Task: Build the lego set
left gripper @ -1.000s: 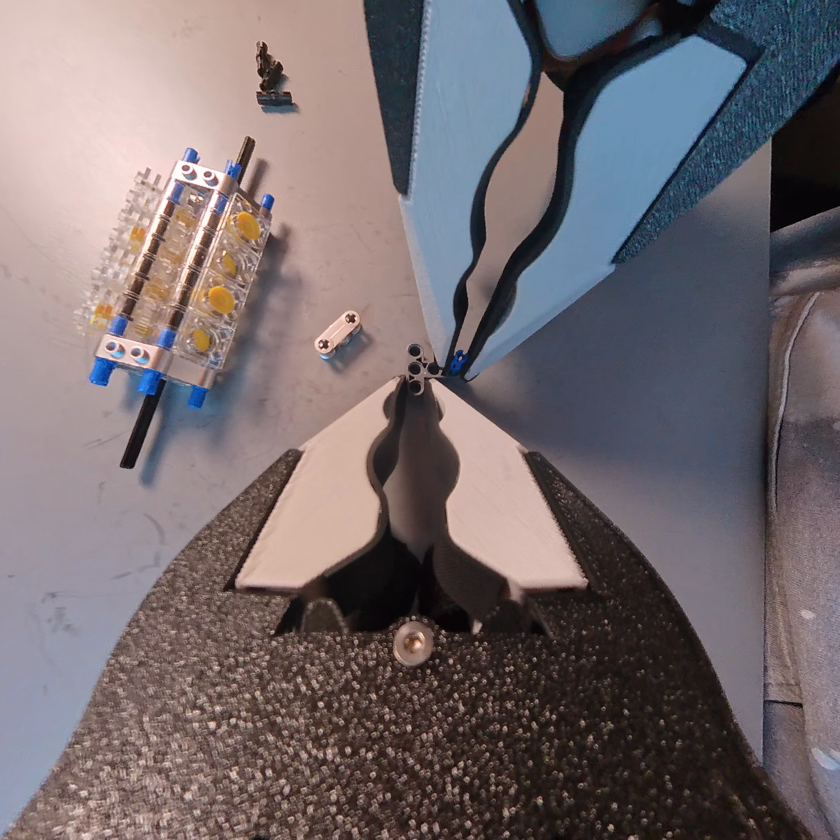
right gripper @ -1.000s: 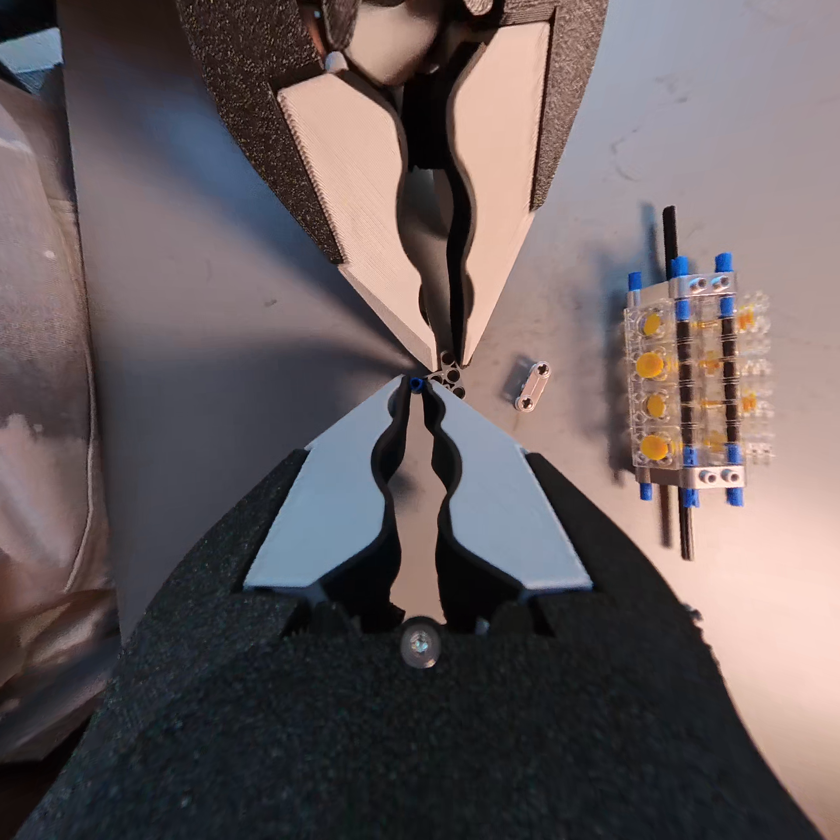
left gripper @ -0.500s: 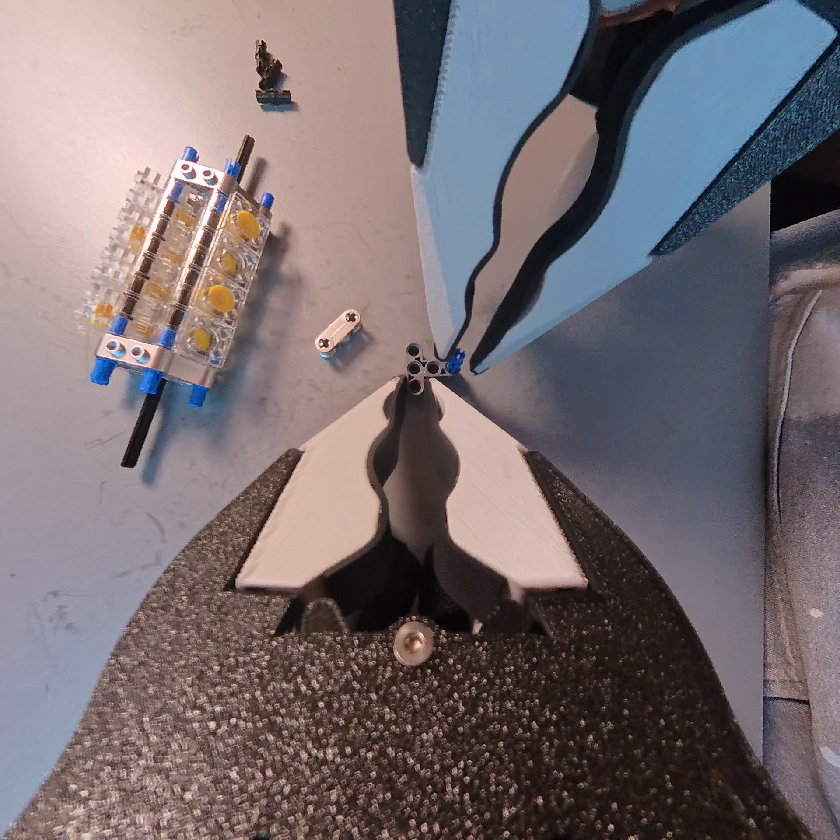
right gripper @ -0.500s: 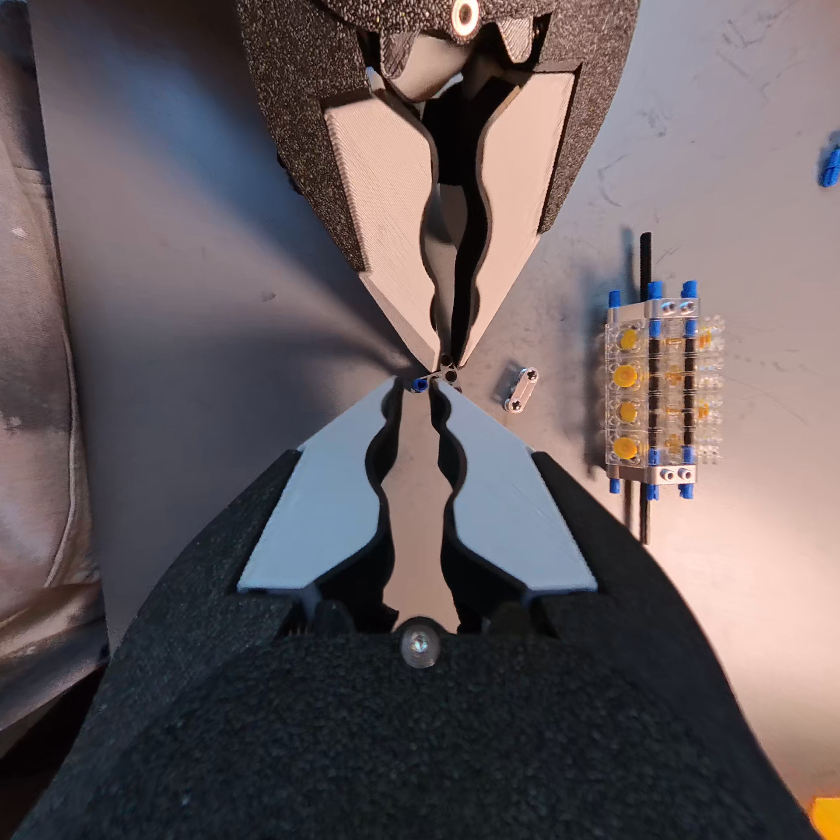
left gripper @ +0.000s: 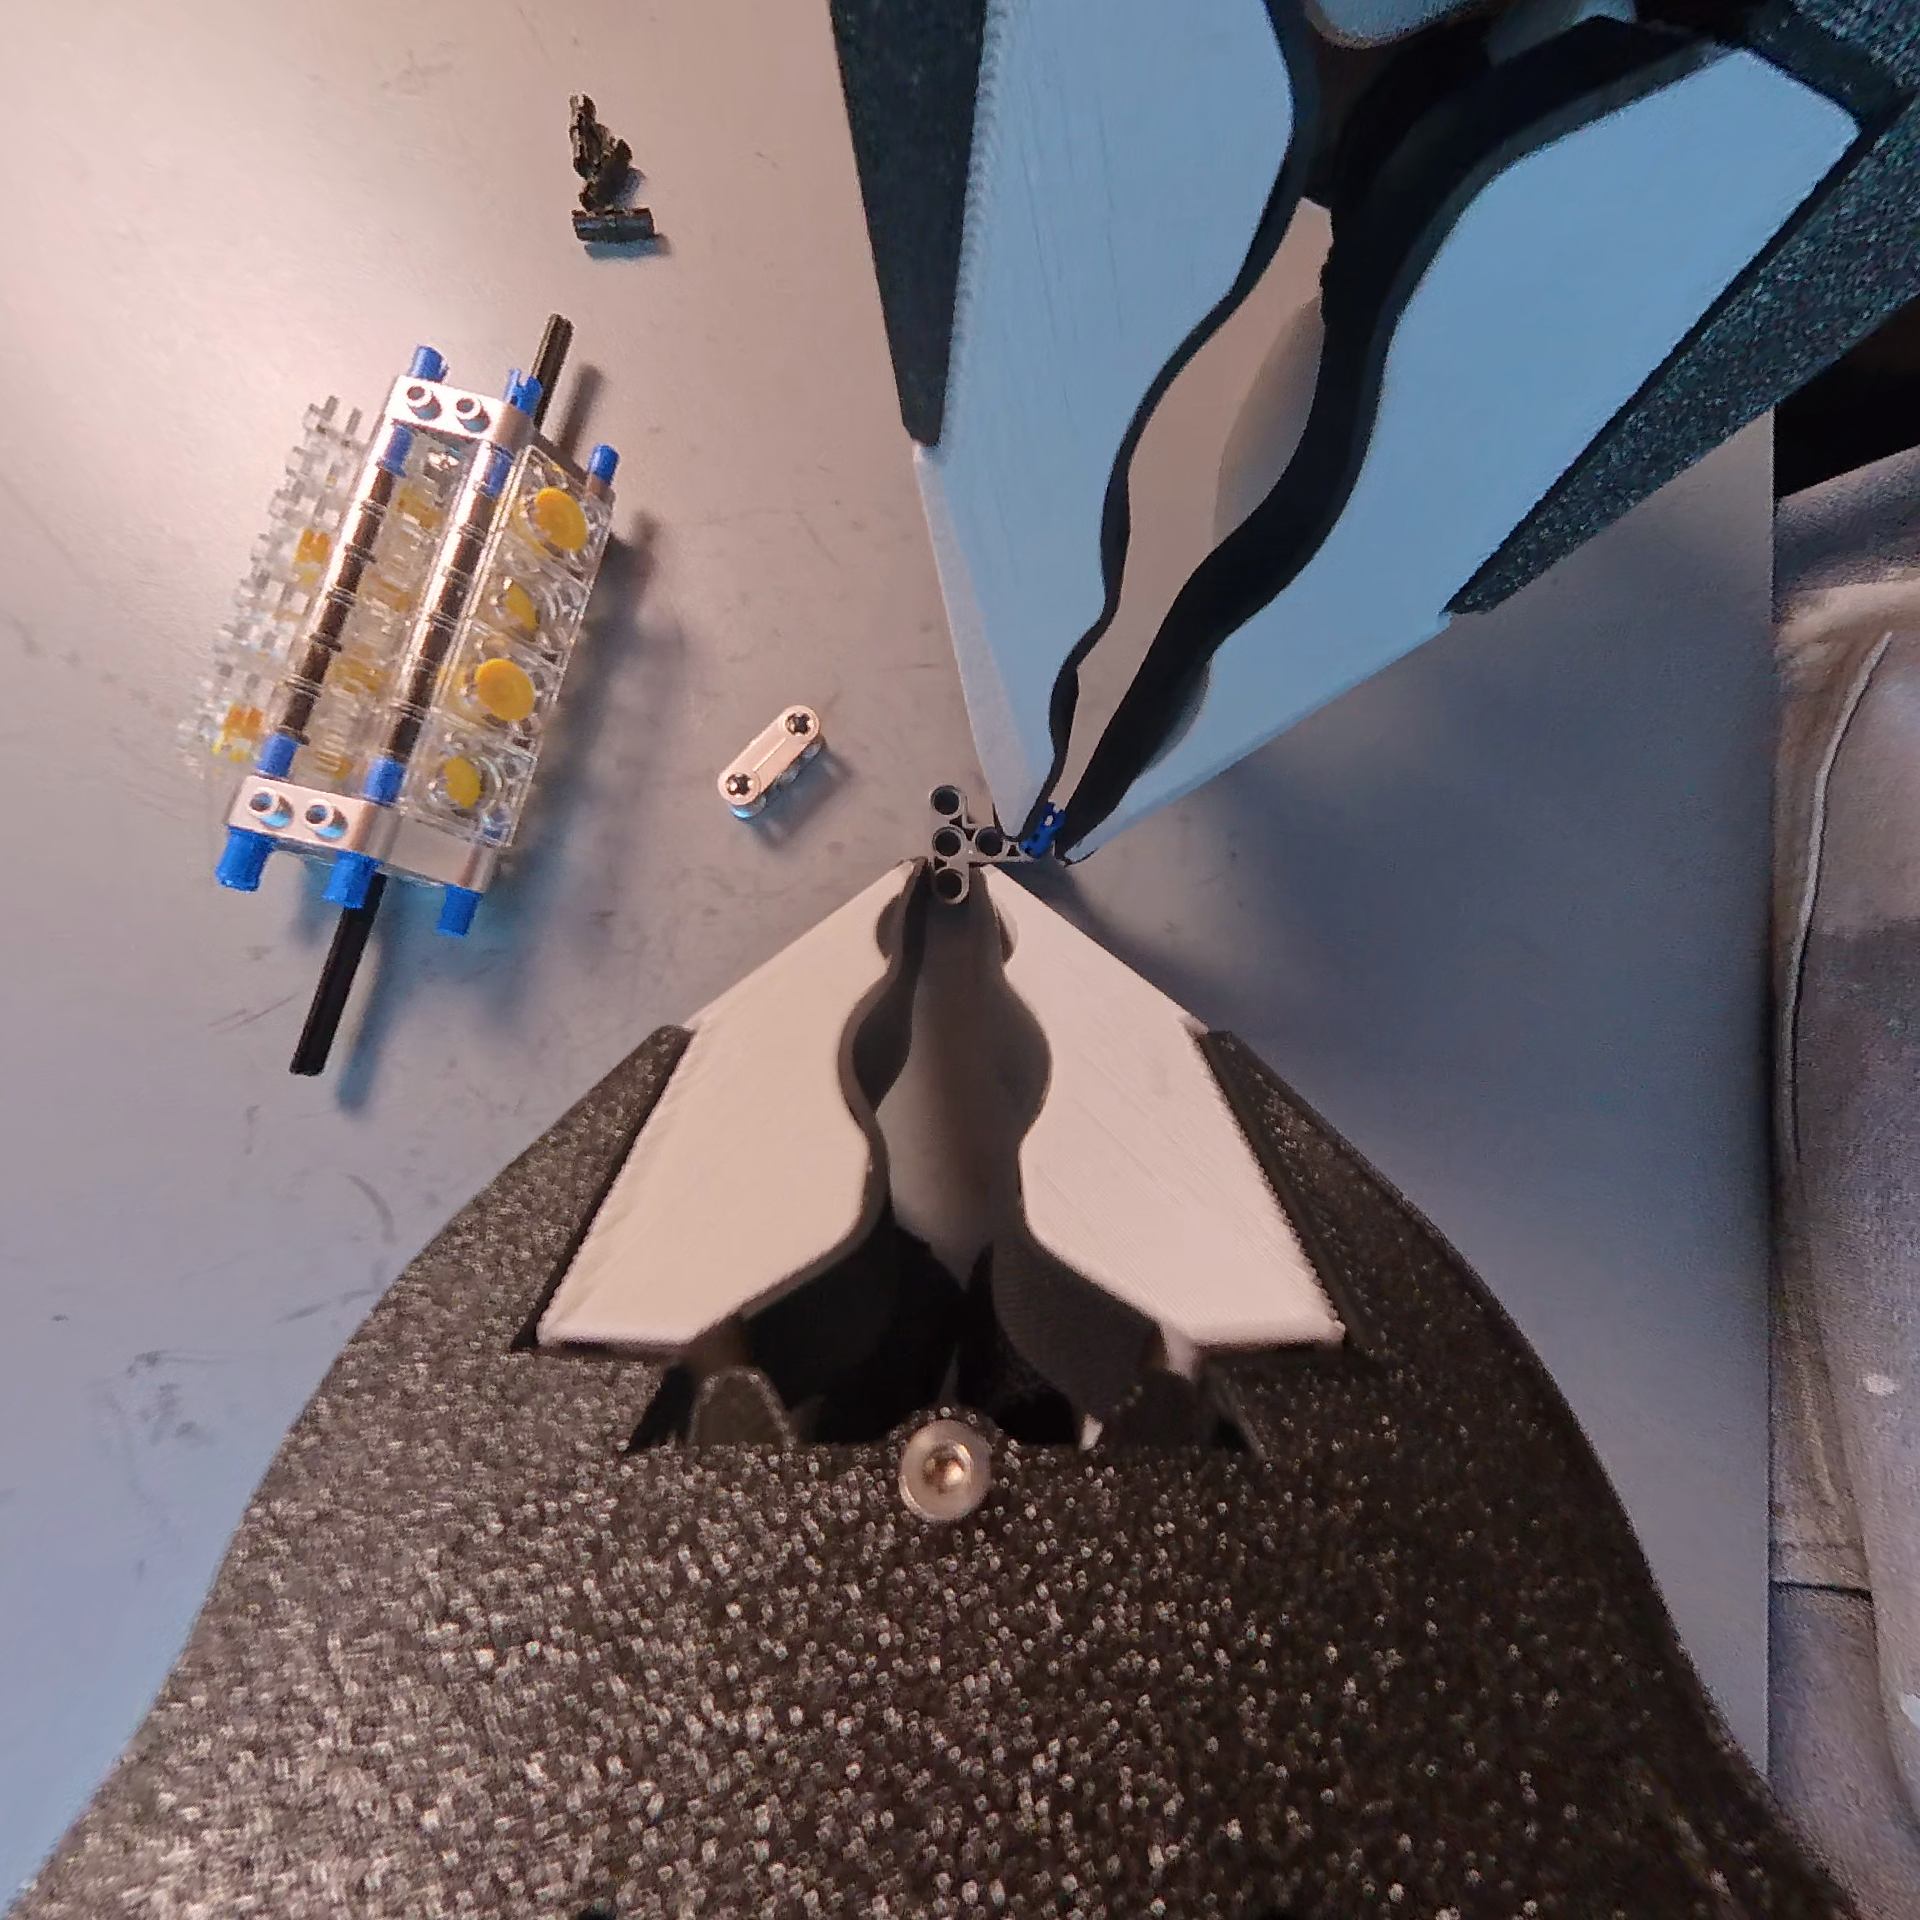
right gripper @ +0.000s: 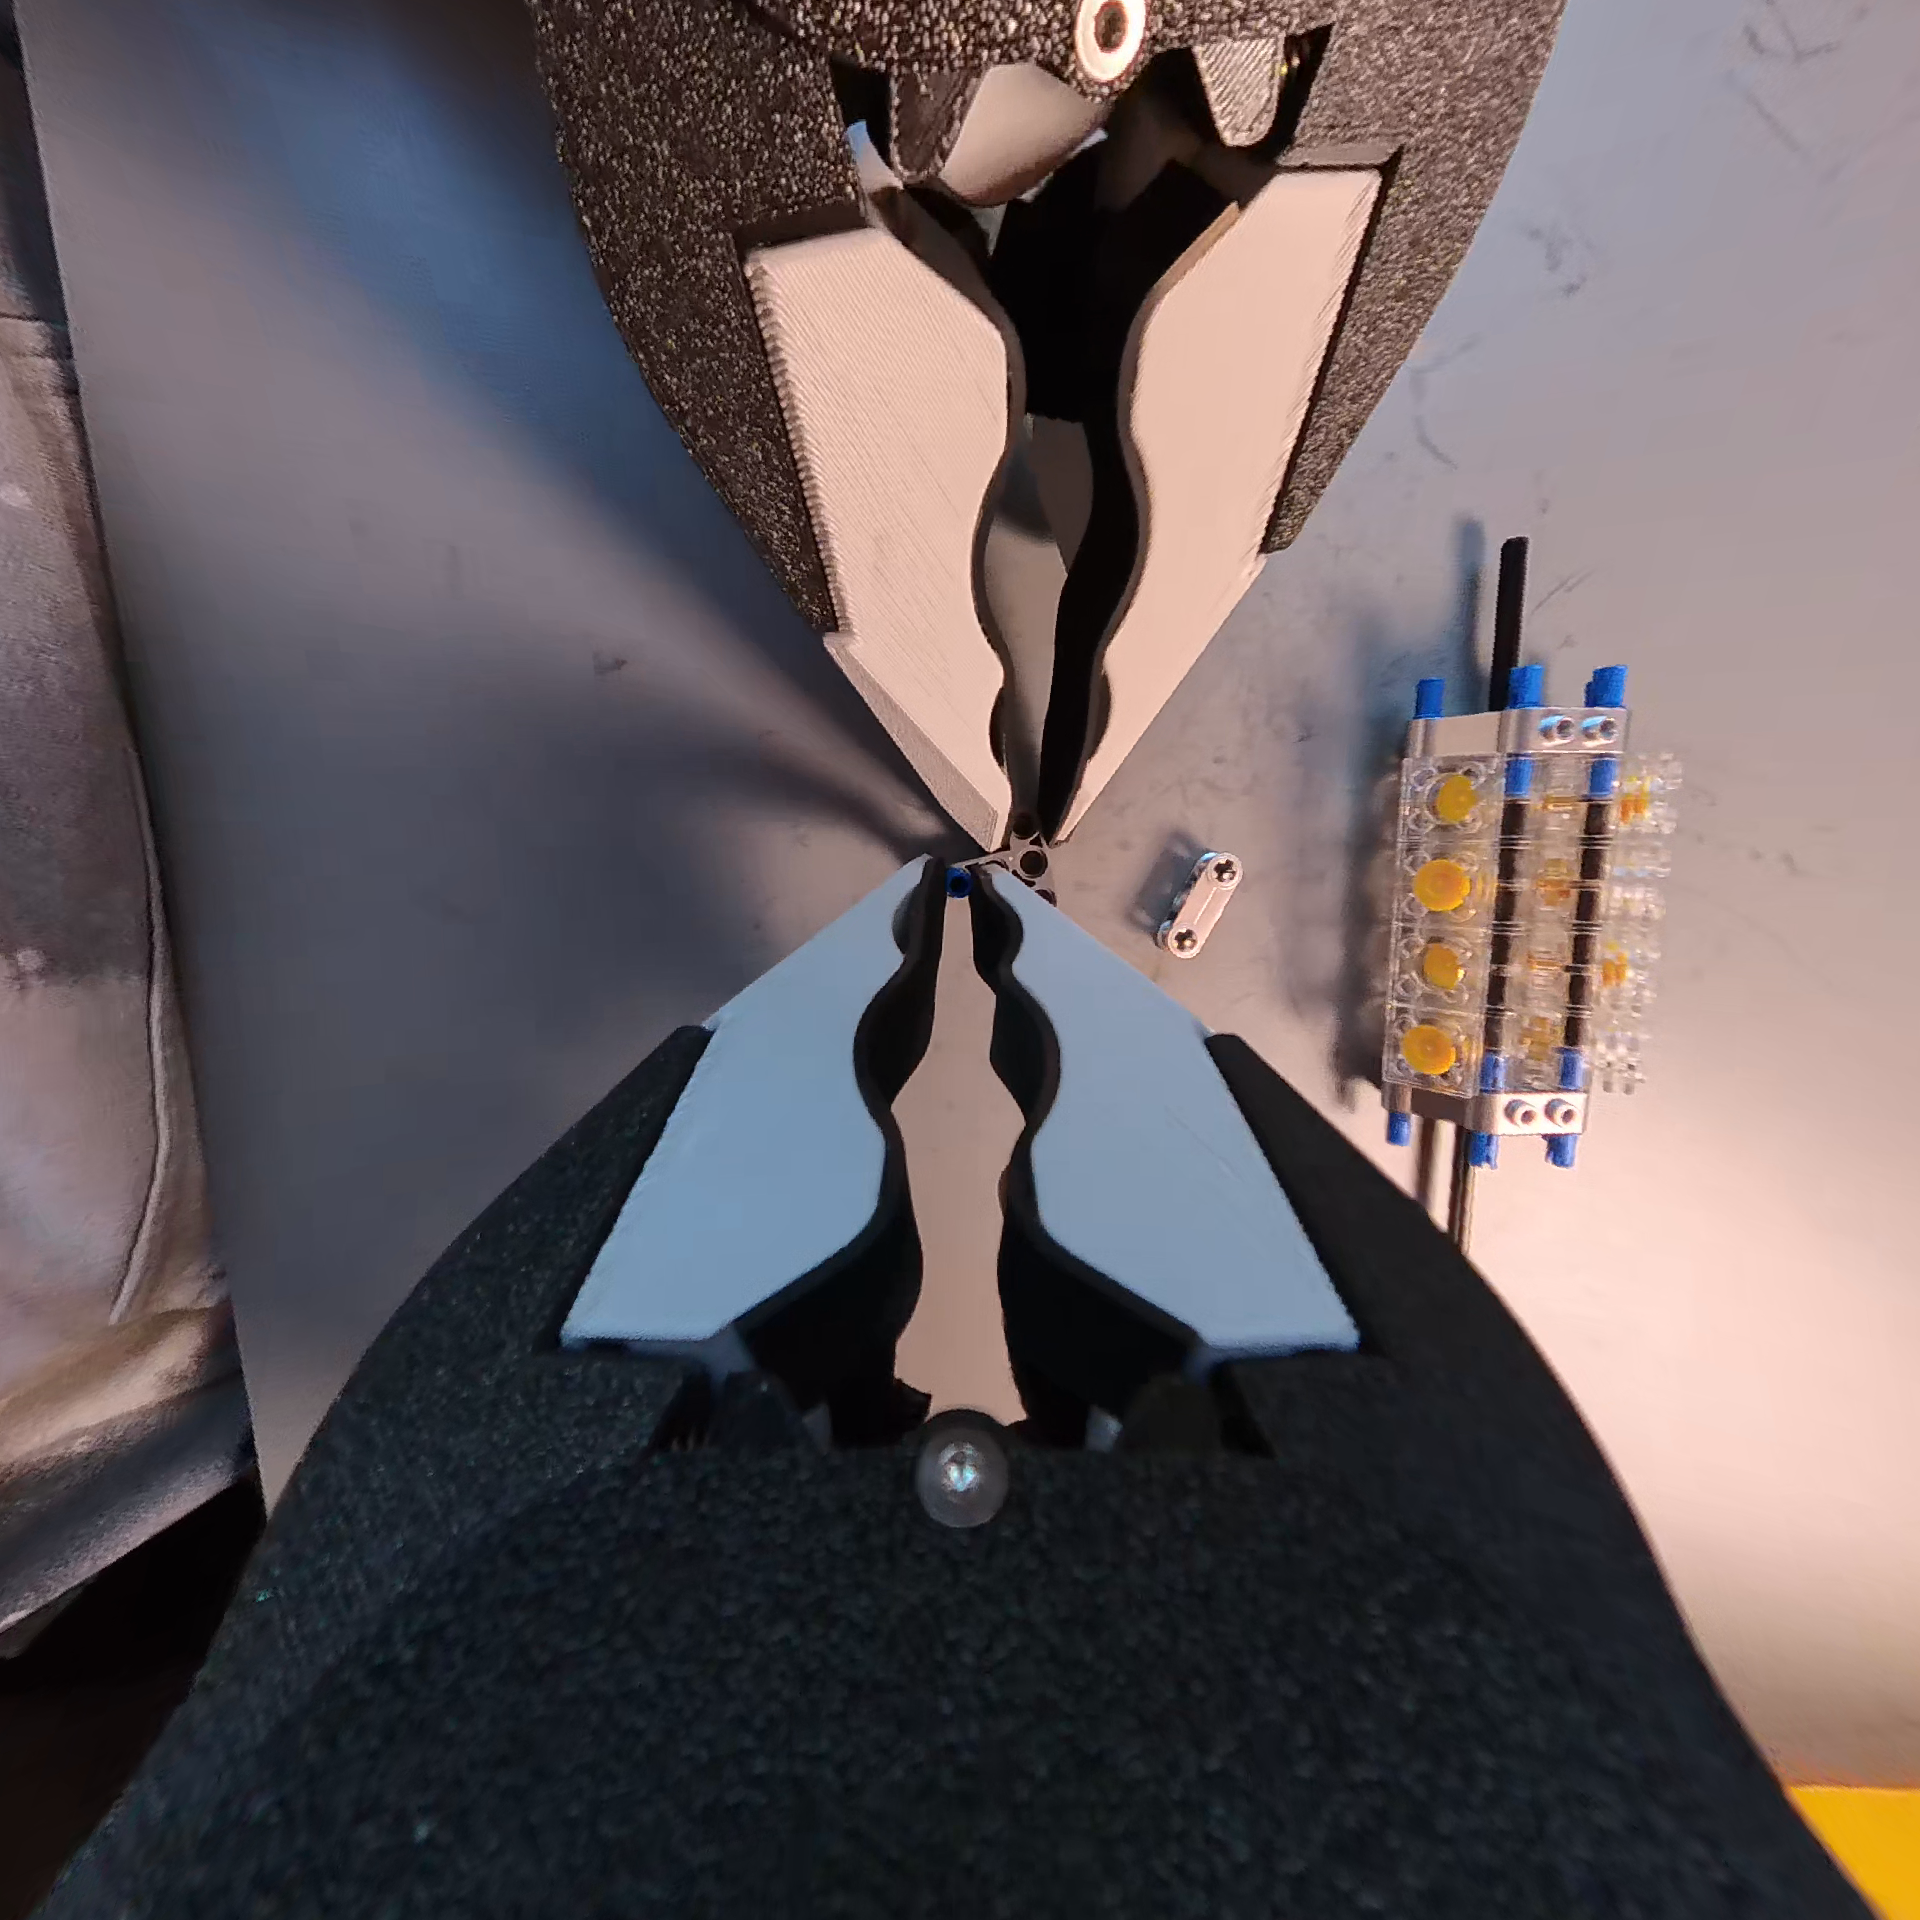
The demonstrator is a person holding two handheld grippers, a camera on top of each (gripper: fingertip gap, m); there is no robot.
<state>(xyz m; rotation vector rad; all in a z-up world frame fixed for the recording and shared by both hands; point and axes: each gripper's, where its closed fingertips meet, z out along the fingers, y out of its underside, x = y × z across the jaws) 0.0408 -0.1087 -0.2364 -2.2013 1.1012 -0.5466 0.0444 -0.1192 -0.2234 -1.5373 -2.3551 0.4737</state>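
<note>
— Left tool (left gripper: 954,871) grasping what?
— It's clenched on a small grey T-shaped connector (left gripper: 958,840), above the table (left gripper: 312,1299).
— And the right tool (right gripper: 961,881)?
— Clamped on a blue pin (right gripper: 956,883) at the connector's side hole; half a second ago it stood released, off the pin.
— Anything nearby?
— A clear engine block (left gripper: 405,644) and a grey link (left gripper: 772,755), unmoved.

My two grippers meet tip to tip, blocking each other. Beside me lie a small link (left gripper: 771,767) and a clear block (left gripper: 410,644); the table (left gripper: 1455,935) opposite seems open.
</note>
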